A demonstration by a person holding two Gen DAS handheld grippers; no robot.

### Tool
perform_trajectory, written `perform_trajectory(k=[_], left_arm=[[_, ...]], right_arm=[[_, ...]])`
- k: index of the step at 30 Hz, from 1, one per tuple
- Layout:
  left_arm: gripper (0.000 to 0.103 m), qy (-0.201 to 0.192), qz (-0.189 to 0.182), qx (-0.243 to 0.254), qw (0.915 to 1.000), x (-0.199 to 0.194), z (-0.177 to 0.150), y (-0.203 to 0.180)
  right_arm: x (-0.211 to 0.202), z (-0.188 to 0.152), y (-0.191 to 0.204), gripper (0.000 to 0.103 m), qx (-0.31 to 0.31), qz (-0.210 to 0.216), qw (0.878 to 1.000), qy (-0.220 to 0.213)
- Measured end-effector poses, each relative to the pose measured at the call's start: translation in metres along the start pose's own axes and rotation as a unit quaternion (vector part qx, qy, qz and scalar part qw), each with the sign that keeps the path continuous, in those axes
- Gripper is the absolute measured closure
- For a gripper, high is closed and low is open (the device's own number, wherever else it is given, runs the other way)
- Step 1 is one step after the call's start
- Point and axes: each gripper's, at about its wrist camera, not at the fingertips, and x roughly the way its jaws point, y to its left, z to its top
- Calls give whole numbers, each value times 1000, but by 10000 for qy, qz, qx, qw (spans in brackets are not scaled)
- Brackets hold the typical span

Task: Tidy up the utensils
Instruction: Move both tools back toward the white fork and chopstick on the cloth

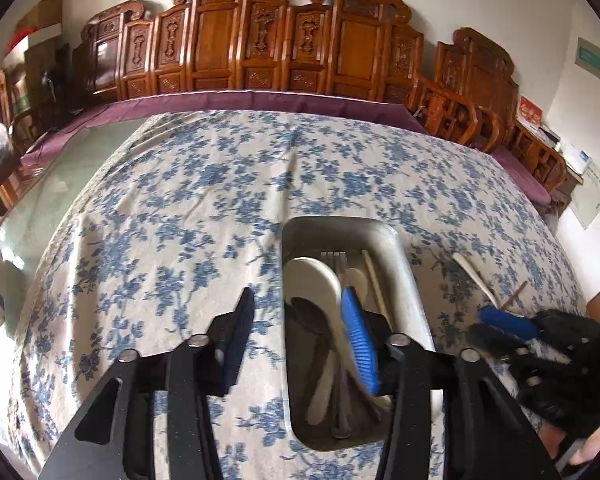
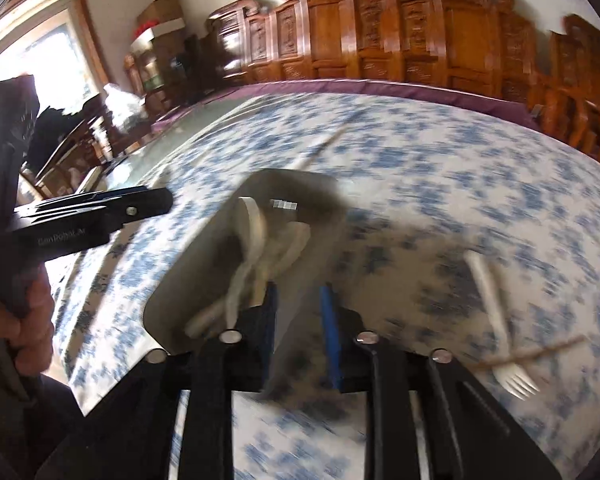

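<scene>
A metal tray (image 1: 404, 264) lies on the floral cloth and holds white spoons (image 1: 320, 280), a dark spoon (image 1: 312, 320), a metal fork (image 1: 338, 264) and a pale chopstick (image 1: 376, 280). My left gripper (image 1: 300, 312) is open and empty, its right finger over the tray. In the right wrist view, blurred, the tray (image 2: 204, 280) sits ahead-left. My right gripper (image 2: 298, 300) is open and empty beside the tray's near edge. A white plastic fork (image 2: 496, 320) and a brown chopstick (image 2: 540, 352) lie on the cloth to its right. Both also show in the left wrist view, the fork (image 1: 474, 276) and the chopstick (image 1: 516, 294).
The table is covered by a blue floral cloth (image 1: 220, 200) over a purple one (image 1: 220, 100). Carved wooden chairs (image 1: 260, 40) line the far side. The left gripper's body (image 2: 80, 220) and the hand holding it show at the left of the right wrist view.
</scene>
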Motion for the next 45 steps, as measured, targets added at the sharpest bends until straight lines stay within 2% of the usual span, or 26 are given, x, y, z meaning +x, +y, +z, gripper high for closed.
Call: perform_trajectory(k=[6, 11, 16, 18, 22, 27, 31, 35, 39, 45], left_arm=[[51, -22, -251, 292, 9993, -1, -3, -34], [47, 12, -547, 633, 9965, 3, -9, -72], [45, 153, -772, 1064, 9912, 13, -20, -112], [41, 154, -808, 1194, 9894, 14, -23, -125], [41, 142, -879, 1292, 9876, 17, -28, -141], [41, 157, -896, 1271, 9877, 24, -34, -151], [41, 233, -906, 1415, 9855, 36, -36, -164], [41, 368, -904, 1641, 9816, 52, -40, -181], [57, 569, -944, 1759, 9782, 72, -47, -194], [65, 733, -881, 1900, 9751, 94, -54, -206]], right_arm=[[-43, -28, -64, 65, 129, -871, 9961, -1], [-52, -47, -107, 65, 411, -1165, 9923, 63], [-53, -60, -137, 64, 680, -1268, 9896, 20], [-49, -61, -147, 59, 711, -1250, 9896, 4], [-37, -55, -162, 53, 550, -1300, 9900, -18], [-20, -48, -187, 52, 467, -1423, 9887, 52], [-16, -49, -204, 52, 858, -1308, 9876, 137], [-20, -49, -205, 52, 833, -1241, 9886, 164], [-24, -53, -209, 52, 856, -1245, 9882, 234], [-29, -56, -214, 52, 1012, -1197, 9874, 216]])
